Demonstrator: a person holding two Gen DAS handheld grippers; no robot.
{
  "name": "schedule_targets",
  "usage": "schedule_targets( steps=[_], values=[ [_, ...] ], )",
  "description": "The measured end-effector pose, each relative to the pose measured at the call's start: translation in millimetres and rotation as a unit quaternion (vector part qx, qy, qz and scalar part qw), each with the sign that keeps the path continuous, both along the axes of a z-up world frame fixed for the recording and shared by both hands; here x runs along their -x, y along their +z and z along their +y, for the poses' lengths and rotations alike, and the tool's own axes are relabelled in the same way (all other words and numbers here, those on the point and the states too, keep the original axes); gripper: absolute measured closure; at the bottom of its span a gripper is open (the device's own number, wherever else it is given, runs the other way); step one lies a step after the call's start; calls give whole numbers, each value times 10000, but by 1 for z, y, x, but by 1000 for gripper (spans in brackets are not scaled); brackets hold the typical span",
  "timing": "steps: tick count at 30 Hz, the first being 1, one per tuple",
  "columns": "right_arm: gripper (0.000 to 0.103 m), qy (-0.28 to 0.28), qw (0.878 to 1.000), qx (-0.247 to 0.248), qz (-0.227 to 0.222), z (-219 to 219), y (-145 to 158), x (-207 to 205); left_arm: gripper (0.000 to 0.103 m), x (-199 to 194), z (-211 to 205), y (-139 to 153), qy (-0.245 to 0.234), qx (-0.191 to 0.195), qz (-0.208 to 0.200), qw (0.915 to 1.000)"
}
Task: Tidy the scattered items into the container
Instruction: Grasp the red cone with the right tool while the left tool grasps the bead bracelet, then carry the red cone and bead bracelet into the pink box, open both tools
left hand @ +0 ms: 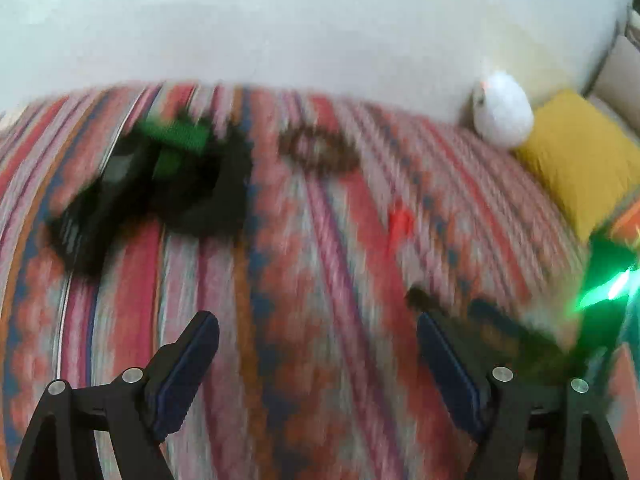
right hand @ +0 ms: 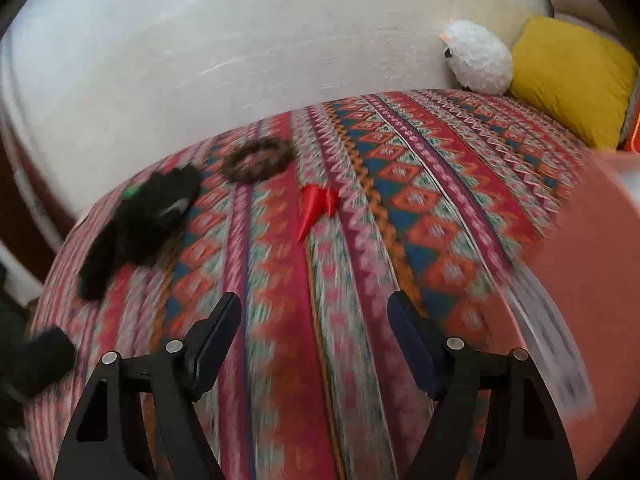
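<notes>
On the patterned bedspread (right hand: 360,240) lie a brown ring-shaped scrunchie (right hand: 257,160), a small red pointed piece (right hand: 316,205) and a black bundle with a green part (right hand: 138,220). The left wrist view, blurred, shows the same black and green bundle (left hand: 160,176), the scrunchie (left hand: 318,148) and the red piece (left hand: 401,222). A pink container (right hand: 592,280) fills the right edge of the right wrist view. My left gripper (left hand: 318,320) hovers open over the spread, nothing between its fingers. My right gripper (right hand: 314,300) is open too, short of the red piece.
A white fluffy plush (right hand: 478,58) and a yellow cushion (right hand: 572,80) rest against the white wall (right hand: 240,40) at the bed's far right. A green glow (left hand: 608,288) and a dark object (left hand: 500,332) sit at the right of the left wrist view. Another dark object (right hand: 36,356) lies at the left edge.
</notes>
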State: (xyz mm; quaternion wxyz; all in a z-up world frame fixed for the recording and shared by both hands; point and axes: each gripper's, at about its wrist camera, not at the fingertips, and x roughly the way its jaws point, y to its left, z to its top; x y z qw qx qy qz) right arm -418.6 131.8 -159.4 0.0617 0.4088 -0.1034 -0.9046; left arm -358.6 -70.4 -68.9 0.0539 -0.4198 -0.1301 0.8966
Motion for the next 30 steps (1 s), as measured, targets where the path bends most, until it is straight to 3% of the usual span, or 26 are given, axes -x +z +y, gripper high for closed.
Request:
schedule_targets(
  steps=[2, 5, 6, 7, 10, 13, 14, 16, 17, 18, 22, 25, 30],
  values=[
    [24, -156, 9997, 192, 24, 2, -12, 33, 18, 42, 1, 4, 83, 94, 0, 9999],
    [19, -288, 9991, 324, 18, -1, -30, 70, 18, 114, 4, -12, 138, 122, -188, 9997],
    [24, -294, 9992, 267, 56, -4, -31, 75, 18, 132, 5, -19, 145, 191, -253, 9994],
    [60, -199, 9991, 378, 67, -2, -30, 76, 18, 149, 6, -28, 162, 330, -322, 9988],
    [66, -54, 9966, 827, 35, 13, -30, 78, 18, 203, 7, -60, 304, 849, -556, 9944],
    [66, -48, 9916, 1290, -48, 29, -33, 81, 17, 231, 14, -89, 430, 1077, -764, 9903],
    [66, -55, 9894, 1448, -92, 34, -35, 83, 15, 230, 25, -94, 386, 1474, -637, 9863],
    [65, -38, 9879, 1548, -112, 36, -35, 84, 25, 224, 44, -98, 266, 2030, -289, 9784],
    [66, -26, 9870, 1602, -109, 38, -34, 83, 60, 219, 45, -95, 199, 1800, -281, 9831],
    [66, -15, 9861, 1660, -104, 40, -34, 81, 86, 214, 45, -91, 132, 1569, -273, 9872],
    [66, -91, 9834, 1796, 234, 53, -16, 70, 86, 160, 34, -60, 18, 455, 26, 9990],
    [66, -39, 9832, 1735, 557, 57, -1, 59, 86, 85, 26, -19, -61, 66, 257, 9996],
    [66, 137, 9899, 1346, 419, 42, 15, 20, 85, -25, 1, 25, -91, -360, 330, 9988]
  ],
)
